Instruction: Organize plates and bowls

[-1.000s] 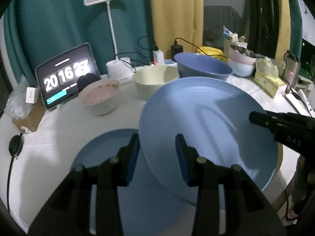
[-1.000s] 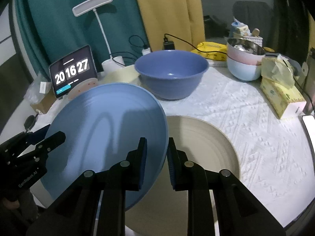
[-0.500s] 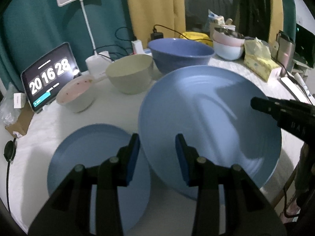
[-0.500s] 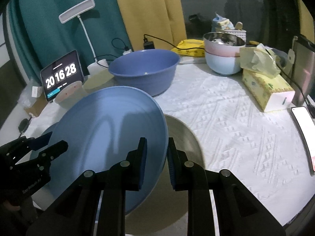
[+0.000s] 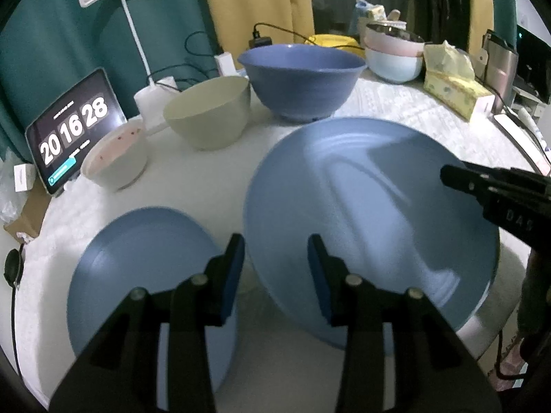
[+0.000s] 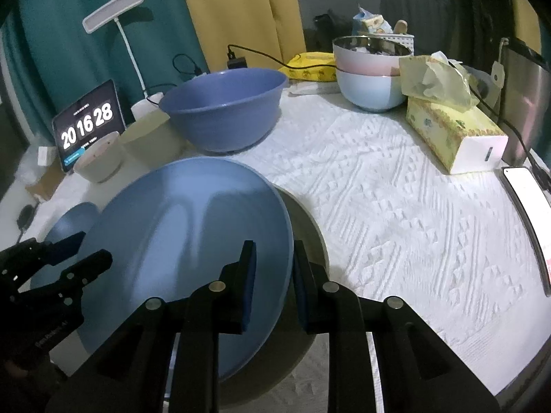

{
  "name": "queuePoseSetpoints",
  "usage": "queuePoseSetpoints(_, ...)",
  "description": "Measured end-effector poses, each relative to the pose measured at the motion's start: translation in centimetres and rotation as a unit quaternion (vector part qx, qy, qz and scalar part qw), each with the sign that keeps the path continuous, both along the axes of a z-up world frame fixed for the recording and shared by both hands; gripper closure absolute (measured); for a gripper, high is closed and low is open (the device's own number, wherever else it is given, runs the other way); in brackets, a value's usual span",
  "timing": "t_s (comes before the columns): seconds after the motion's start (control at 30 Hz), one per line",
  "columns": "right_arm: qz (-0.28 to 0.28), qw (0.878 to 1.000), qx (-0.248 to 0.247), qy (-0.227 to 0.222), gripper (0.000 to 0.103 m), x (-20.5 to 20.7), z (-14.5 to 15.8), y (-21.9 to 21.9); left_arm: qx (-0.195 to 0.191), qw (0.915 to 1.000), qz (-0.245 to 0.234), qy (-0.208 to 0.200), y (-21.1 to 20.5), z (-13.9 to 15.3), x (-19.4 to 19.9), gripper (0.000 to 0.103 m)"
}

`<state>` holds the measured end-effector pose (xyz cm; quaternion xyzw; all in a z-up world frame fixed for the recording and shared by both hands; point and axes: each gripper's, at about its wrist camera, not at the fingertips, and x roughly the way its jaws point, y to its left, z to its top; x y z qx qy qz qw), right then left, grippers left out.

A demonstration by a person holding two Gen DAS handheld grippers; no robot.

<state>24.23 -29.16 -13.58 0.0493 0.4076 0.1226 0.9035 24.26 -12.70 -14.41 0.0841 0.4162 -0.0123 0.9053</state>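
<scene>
A large blue plate (image 5: 372, 213) hangs tilted just above the table, carried by both grippers. My left gripper (image 5: 275, 244) is shut on its near-left rim, one finger over the plate and one under it. On the opposite rim my right gripper (image 6: 273, 246) is shut in the same way; its tip (image 5: 447, 175) reaches in from the right. A beige plate (image 6: 311, 241) lies directly under the blue one, mostly hidden. A smaller blue plate (image 5: 137, 268) lies flat on the cloth to the left.
At the back stand a big blue bowl (image 5: 299, 79), a beige bowl (image 5: 210, 113) and a small white bowl with a pink inside (image 5: 117, 158). Stacked pink and pale blue bowls (image 6: 372, 79), a tissue box (image 6: 451, 134), a clock tablet (image 5: 72, 127) and a lamp line the far edge.
Both grippers have carried the large blue plate down and to the right, off the smaller blue plate, which now shows whole. The plate hangs lower over the beige plate.
</scene>
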Motion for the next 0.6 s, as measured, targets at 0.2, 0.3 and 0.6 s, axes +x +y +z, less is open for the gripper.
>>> queuePoseSetpoints(0.2,-0.013,1.0,-0.012,0.003,0.08,0.19,-0.37,-0.4,-0.012,0.9999,0.008,0.001,0.77,-0.09,-0.02,0.061)
queuePoseSetpoints(0.3,-0.014,1.0,-0.018,0.003,0.079,0.26,-0.32,-0.27,-0.017,0.9998,0.005,0.0,0.89,-0.08,-0.05,0.06)
queuePoseSetpoints(0.6,-0.031,0.999,-0.035,-0.003,0.079,-0.04,0.44,0.04,-0.024,0.9994,-0.025,-0.009,0.39,0.06,-0.29,0.06)
